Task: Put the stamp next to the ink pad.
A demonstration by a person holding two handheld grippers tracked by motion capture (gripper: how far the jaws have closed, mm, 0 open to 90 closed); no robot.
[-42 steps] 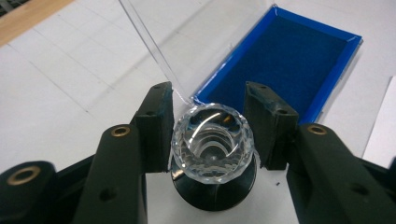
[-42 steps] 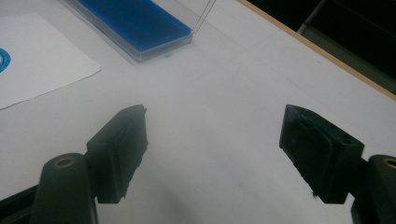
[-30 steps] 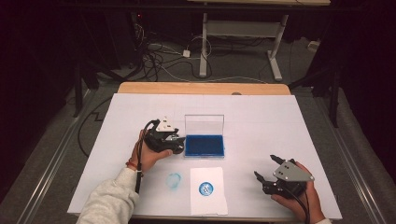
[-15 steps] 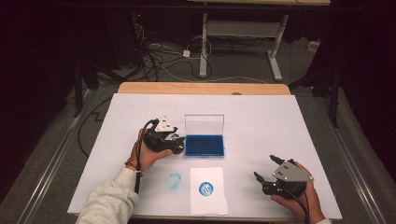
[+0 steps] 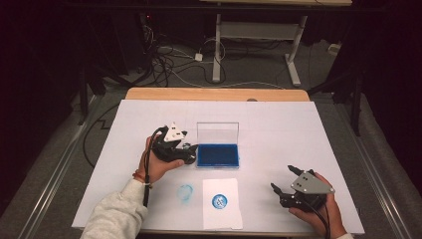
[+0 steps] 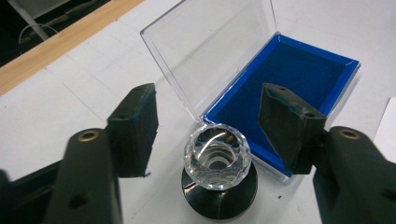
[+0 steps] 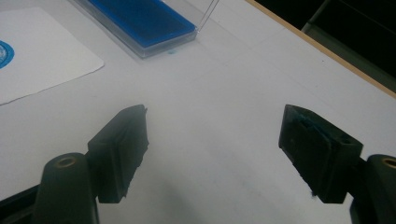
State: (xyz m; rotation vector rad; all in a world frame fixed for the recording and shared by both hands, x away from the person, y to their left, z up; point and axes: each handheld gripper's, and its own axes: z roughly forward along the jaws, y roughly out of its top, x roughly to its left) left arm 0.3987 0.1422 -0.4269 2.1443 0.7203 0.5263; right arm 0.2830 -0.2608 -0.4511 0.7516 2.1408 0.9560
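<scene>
High view: a white worktop (image 5: 298, 129) carries an open ink pad case (image 5: 218, 155), its blue tray flat and clear lid upright; the left tongs (image 5: 191, 152) lie just beside the case's left edge; a white card (image 5: 222, 203) printed with a blue round mark sits nearer the person, a faint blue smudge (image 5: 185, 192) to its left; the right tongs (image 5: 282, 178) rest well apart at the right, spread and holding nothing.

Left gripper view: a stamp (image 6: 218, 173) with a faceted clear crystal knob on a black round base stands upright on the worktop between the jaws, which have just been opening and stand clear of it; the case touches its far side.

Right gripper view: jaws spread over bare worktop; case and card lie beyond.
</scene>
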